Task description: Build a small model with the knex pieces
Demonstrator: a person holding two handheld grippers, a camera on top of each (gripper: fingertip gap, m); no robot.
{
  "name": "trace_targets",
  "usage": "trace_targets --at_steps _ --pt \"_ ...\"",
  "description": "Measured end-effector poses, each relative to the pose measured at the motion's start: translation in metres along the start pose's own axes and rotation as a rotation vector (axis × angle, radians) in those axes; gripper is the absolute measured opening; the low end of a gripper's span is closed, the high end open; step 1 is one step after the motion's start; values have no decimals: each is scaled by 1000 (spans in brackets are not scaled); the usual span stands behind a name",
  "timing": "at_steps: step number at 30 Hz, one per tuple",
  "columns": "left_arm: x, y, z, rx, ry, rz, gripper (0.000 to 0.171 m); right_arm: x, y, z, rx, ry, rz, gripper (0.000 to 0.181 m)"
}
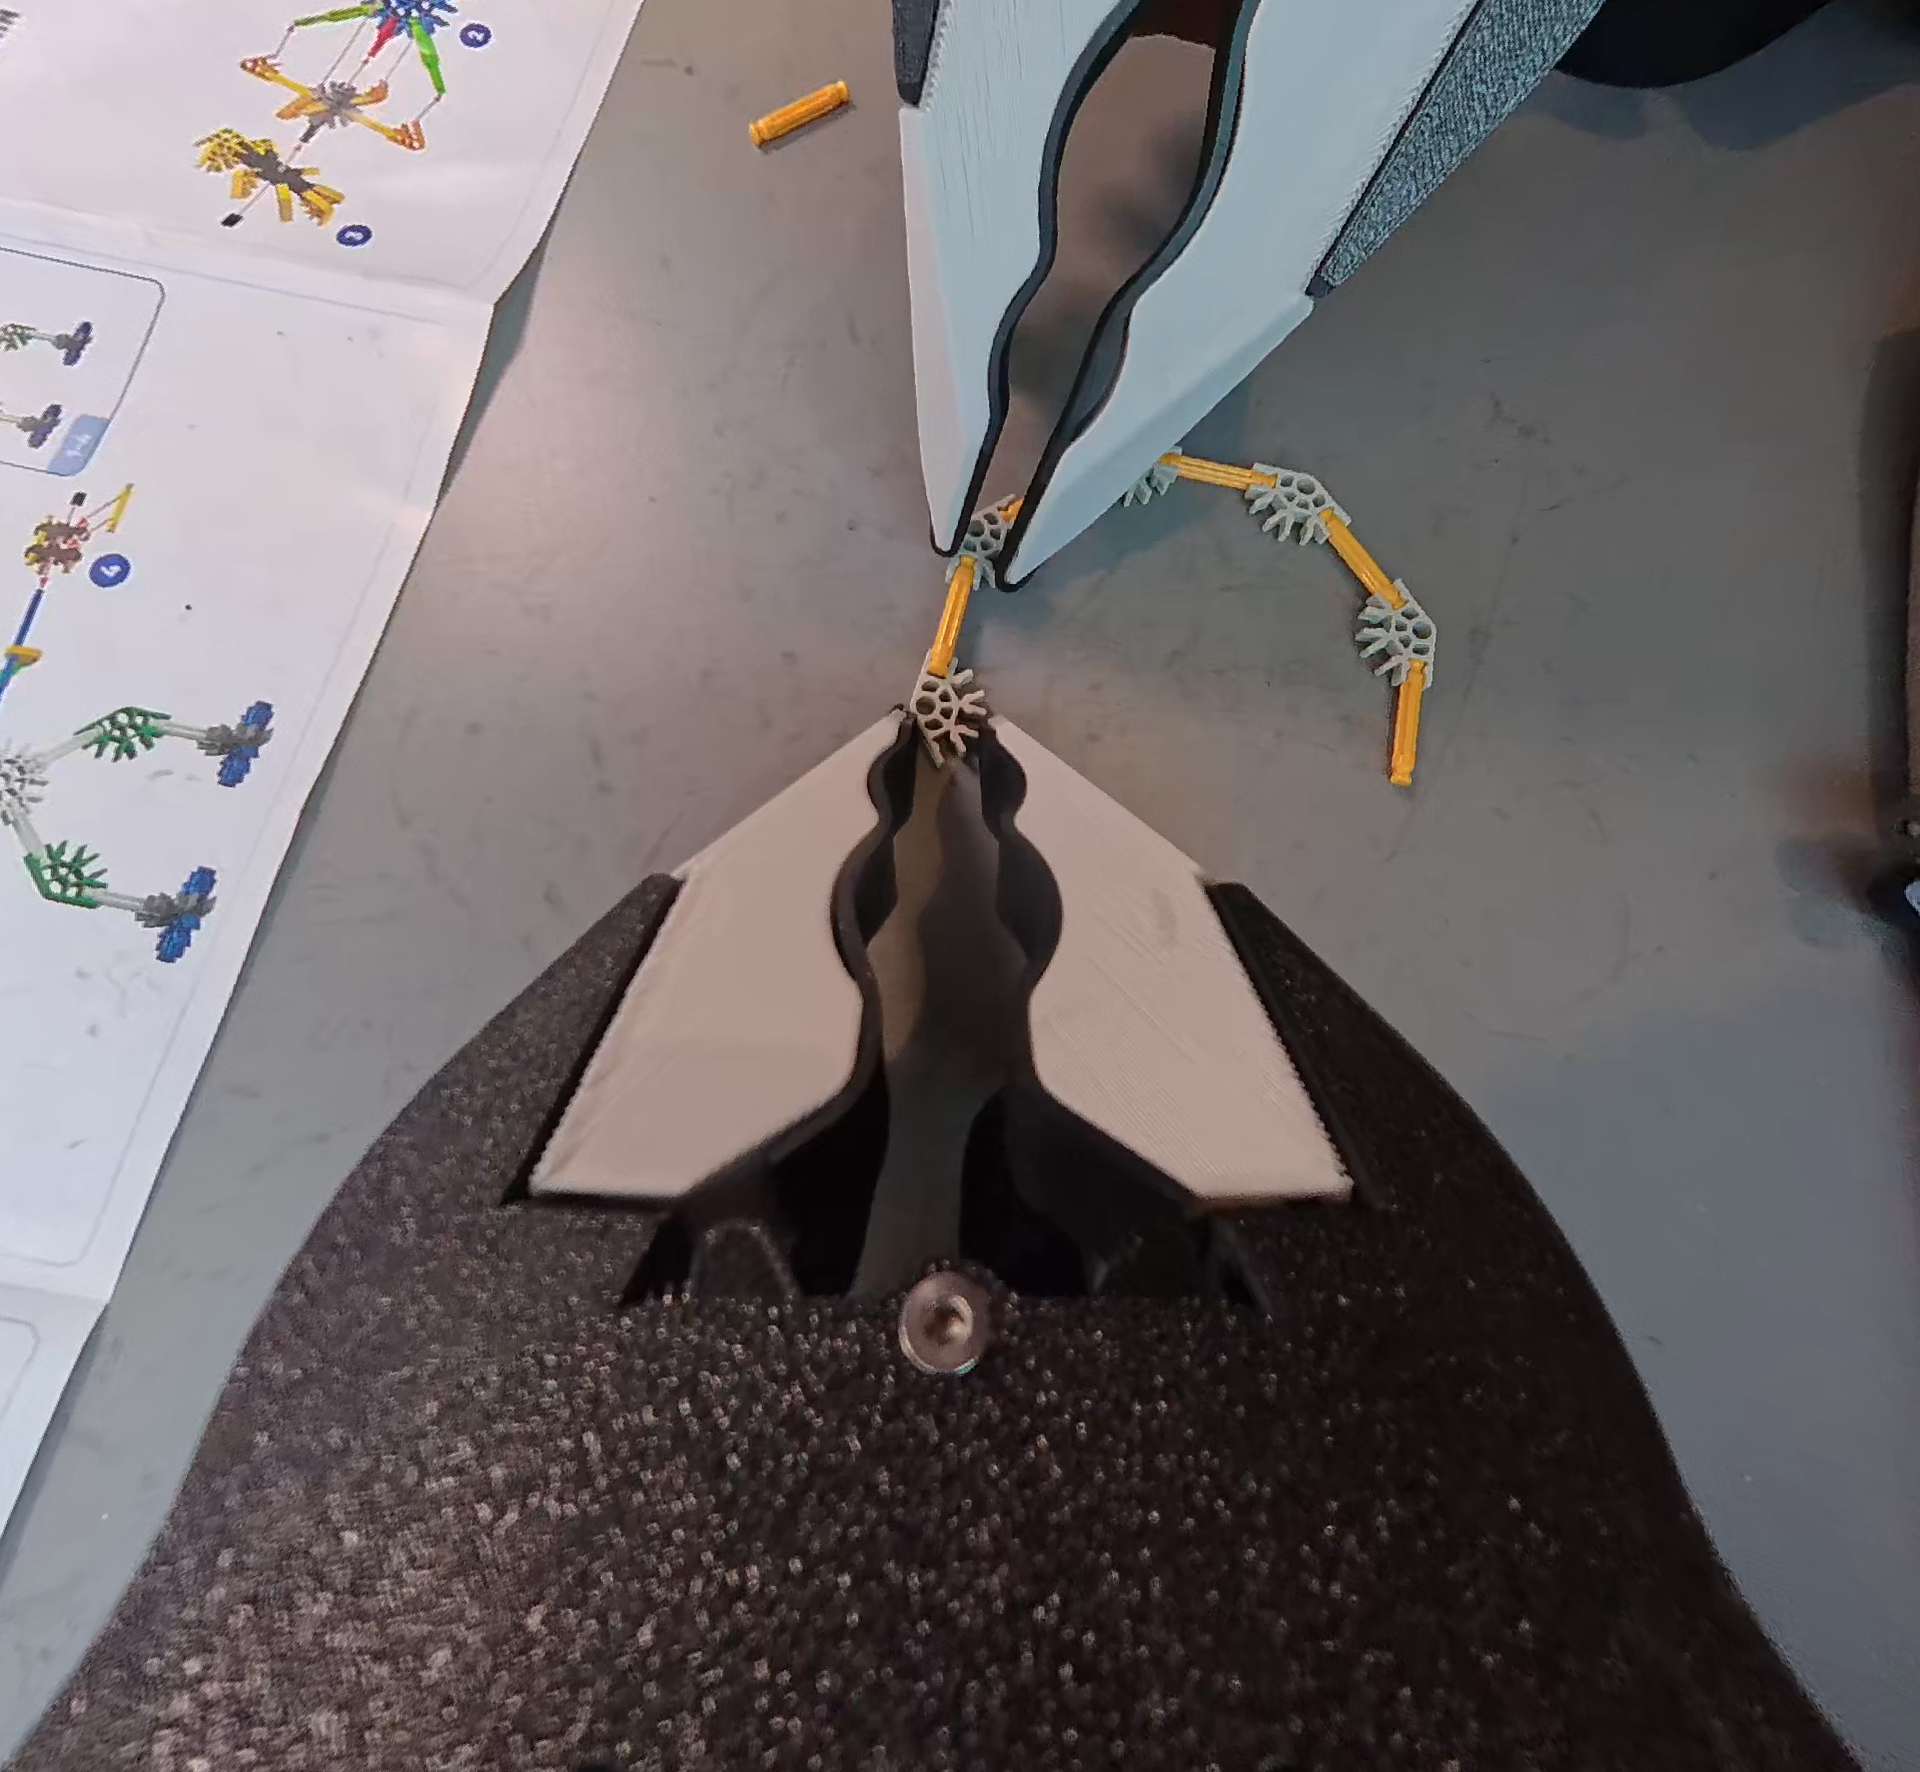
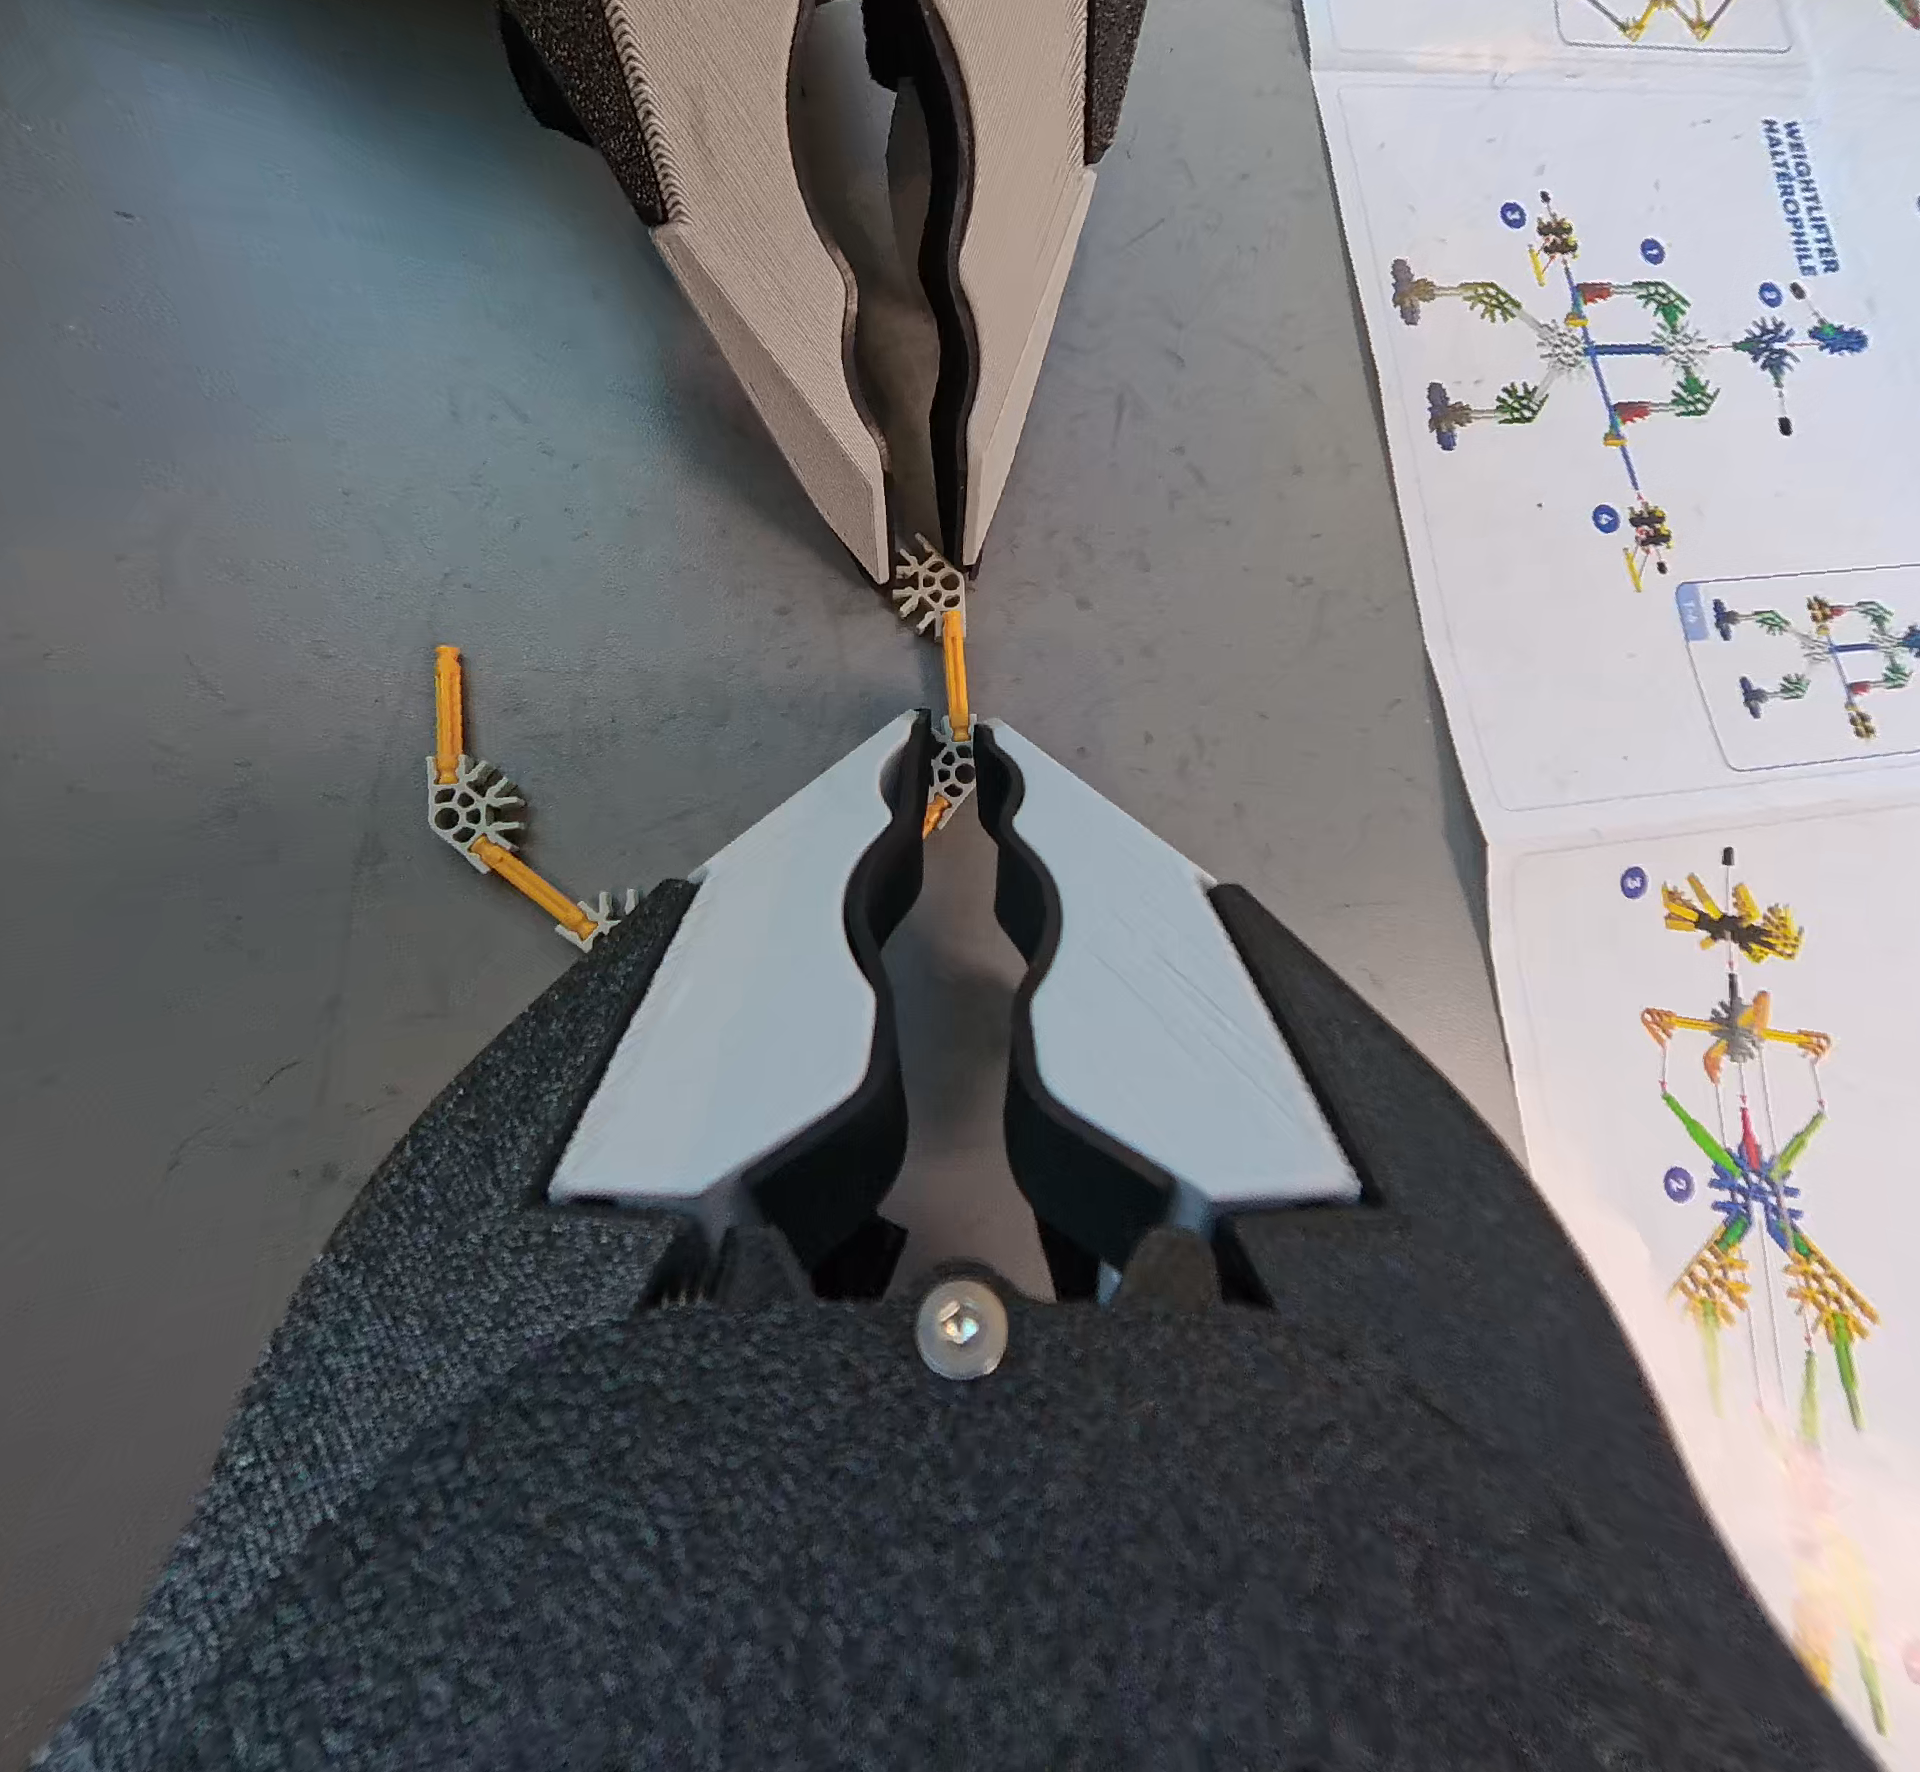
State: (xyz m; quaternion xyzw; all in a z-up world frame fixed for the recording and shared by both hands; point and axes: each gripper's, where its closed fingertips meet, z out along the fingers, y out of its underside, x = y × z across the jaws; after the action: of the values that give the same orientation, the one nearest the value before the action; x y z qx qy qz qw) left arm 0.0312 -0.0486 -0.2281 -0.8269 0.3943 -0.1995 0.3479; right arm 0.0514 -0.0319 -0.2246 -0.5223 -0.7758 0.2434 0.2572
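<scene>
Left gripper (image 1: 943,720) pinches the chain's (image 1: 1340,548) end grey connector (image 1: 948,716); right gripper's (image 2: 951,725) jaws grip the next connector (image 2: 954,766). The yellow rod (image 1: 951,621) between could pop loose if twisted.

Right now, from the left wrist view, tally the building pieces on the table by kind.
Grey connectors: 5
Yellow rods: 6 (one loose, one barely showing)
Total: 11

Five grey connectors (image 1: 1296,506), five yellow rods (image 1: 1369,559), one instruction sheet (image 1: 260,496), two hand-held grippers (image 1: 943,735).
</scene>
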Motion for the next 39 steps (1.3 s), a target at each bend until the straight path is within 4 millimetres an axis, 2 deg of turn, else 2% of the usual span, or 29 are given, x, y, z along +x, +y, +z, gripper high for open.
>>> trace_targets --at_steps 9,12,16,20,24,39 --pt "0 1 -1 5 18 9 11 0 0 1 -11 7 11 8" --pt "0 1 -1 7 20 6 12 -1 -5 1 12 2 27 17" --pt "0 1 -1 6 16 8 11 3 -16 -2 59 24 20 5" --pt "0 1 -1 5 15 10 11 -4 -18 3 55 3 -4 4" --pt "0 1 -1 2 14 15 11 -3 -15 9 21 29 -30 4" --pt "1 2 -2 0 14 14 11 -4 -13 10 -1 -7 40 0"
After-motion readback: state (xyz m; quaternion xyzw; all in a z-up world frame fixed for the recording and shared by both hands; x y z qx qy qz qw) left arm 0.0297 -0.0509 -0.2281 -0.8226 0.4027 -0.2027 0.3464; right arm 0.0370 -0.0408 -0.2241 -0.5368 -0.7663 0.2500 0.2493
